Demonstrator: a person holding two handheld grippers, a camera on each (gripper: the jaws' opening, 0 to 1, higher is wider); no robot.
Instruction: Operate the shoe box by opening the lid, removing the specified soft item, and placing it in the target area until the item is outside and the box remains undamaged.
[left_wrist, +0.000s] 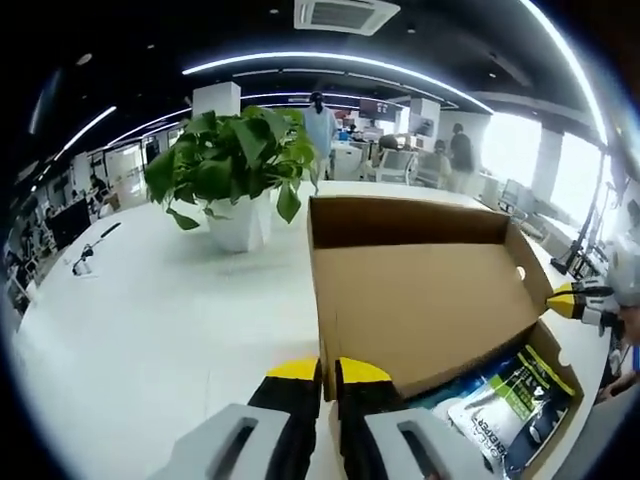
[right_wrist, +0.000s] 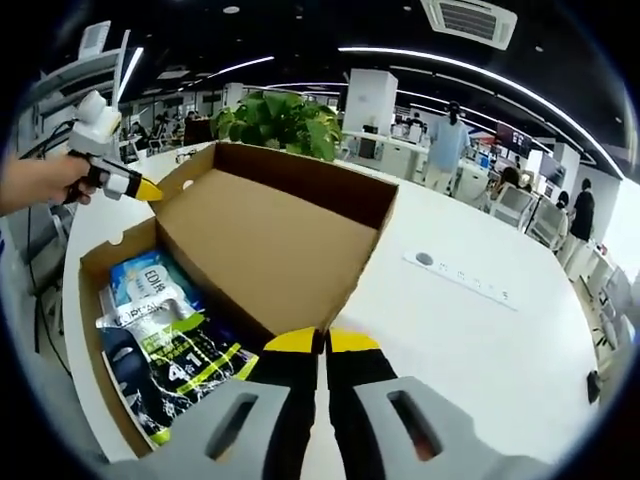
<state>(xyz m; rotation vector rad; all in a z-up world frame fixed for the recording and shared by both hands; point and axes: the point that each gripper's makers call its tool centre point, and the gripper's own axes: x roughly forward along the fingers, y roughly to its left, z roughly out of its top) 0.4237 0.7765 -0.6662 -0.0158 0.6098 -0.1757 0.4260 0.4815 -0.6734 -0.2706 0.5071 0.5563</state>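
White table (left_wrist: 150, 330); shoe box (left_wrist: 420, 300) lid raised, packets (right_wrist: 160, 340) inside; both tongs closed.

1. The shoe box (right_wrist: 262, 243) was plain brown cardboard, matt and unprinted inside its raised lid (left_wrist: 415, 300);
2. the packets (right_wrist: 165, 345) in it were glossy printed plastic film, crinkled and catching light;
3. the table (left_wrist: 170, 320) was smooth white, faintly sheened;
4. the plant pot (left_wrist: 240, 222) looked smooth and white.
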